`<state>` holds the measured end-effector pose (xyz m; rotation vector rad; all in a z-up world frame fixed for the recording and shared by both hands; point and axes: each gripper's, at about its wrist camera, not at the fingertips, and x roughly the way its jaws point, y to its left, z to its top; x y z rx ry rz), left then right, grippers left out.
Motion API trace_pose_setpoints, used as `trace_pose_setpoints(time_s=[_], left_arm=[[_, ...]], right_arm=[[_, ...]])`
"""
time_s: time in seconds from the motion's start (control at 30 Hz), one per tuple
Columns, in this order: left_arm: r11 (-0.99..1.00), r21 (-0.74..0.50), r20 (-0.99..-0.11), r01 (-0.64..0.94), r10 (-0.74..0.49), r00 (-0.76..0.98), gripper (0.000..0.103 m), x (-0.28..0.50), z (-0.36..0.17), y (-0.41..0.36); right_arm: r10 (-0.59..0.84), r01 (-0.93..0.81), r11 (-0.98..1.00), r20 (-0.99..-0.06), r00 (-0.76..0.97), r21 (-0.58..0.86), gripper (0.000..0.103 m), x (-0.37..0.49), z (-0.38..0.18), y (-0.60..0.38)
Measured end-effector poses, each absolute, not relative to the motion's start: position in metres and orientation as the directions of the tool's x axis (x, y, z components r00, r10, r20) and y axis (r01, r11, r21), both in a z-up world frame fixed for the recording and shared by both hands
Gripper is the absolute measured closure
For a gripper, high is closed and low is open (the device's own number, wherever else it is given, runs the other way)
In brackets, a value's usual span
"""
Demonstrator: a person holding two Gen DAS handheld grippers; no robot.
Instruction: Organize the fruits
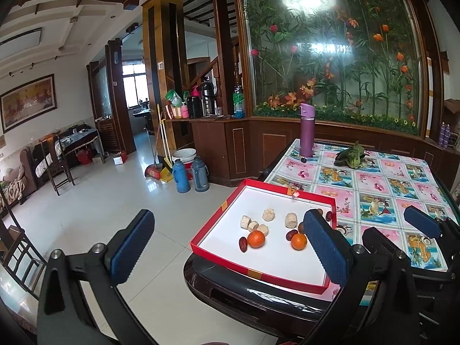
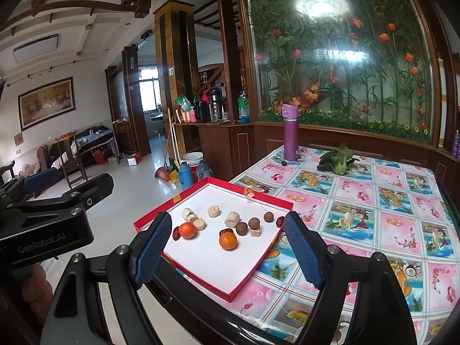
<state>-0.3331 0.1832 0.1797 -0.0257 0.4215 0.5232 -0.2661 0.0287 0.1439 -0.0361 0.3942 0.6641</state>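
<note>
Nearest, the left gripper (image 1: 227, 247) and right gripper (image 2: 228, 251) hang wide apart, holding nothing; beyond them, two orange mandarins (image 2: 228, 241), dark red dates (image 2: 175, 233) and brown longans (image 2: 254, 223) lie inside the shallow red-rimmed white tray (image 2: 201, 270) at the worktop (image 2: 373, 201) corner; farther off stands a purple bottle (image 2: 290, 132).

Table (image 2: 373, 201) bears red tray (image 2: 230, 294); purple bottle (image 2: 290, 132); leafy greens (image 2: 337, 159).

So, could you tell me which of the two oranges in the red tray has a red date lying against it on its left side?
The left orange, nearest the tray's left wall; the other orange has its date behind it.
</note>
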Motion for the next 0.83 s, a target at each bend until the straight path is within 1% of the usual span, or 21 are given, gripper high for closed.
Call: trace_pose_setpoints(time_s=[0.43, 0.57, 0.73, 0.83], left_arm=[[0.882, 0.063, -0.411, -0.467, 0.450, 0.793, 0.000, -0.324, 0.179, 0.188], [0.880, 0.048, -0.427, -0.472, 0.445, 0.787, 0.000, -0.317, 0.177, 0.195], [0.882, 0.056, -0.420, -0.468, 0.446, 0.790, 0.000, -0.309, 0.177, 0.200], [0.883, 0.083, -0.413, -0.462, 0.452, 0.791, 0.000, -0.302, 0.176, 0.197]], right_arm=[[0.596, -0.610, 0.787, -0.370, 0.713, 0.092, 0.022, -0.258, 0.147, 0.040], [0.599, -0.614, 0.784, -0.375, 0.708, 0.092, 0.022, -0.252, 0.148, 0.045], [0.607, -0.619, 0.778, -0.378, 0.699, 0.104, 0.022, -0.243, 0.148, 0.051], [0.606, -0.615, 0.780, -0.386, 0.696, 0.117, 0.022, -0.235, 0.145, 0.051]])
